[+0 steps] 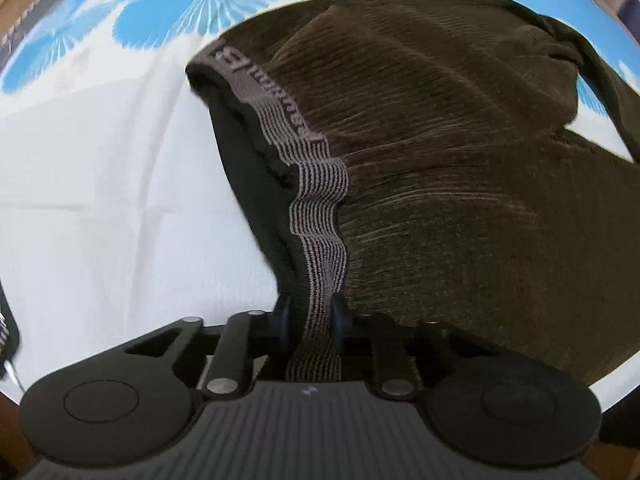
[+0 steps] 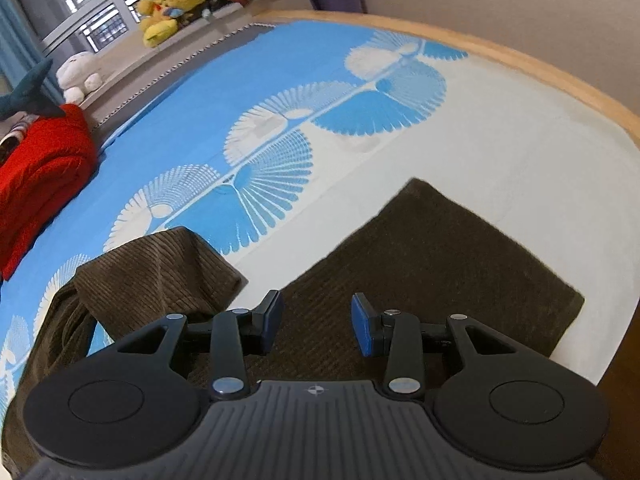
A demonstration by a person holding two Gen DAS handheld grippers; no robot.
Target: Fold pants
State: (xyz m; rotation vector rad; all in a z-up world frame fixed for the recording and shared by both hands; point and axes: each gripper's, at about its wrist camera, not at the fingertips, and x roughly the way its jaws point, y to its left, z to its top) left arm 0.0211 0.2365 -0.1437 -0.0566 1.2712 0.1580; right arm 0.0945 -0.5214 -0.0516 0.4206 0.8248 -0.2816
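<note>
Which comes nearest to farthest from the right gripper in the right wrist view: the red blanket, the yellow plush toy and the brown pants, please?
From the right gripper:
1. Brown pants, directly beneath the fingers.
2. Red blanket, far left on the bed.
3. Yellow plush toy, on the ledge beyond.

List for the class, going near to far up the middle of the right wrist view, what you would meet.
Right gripper, open → brown pants lying flat → white part of the bedsheet → wooden bed edge → wall.
</note>
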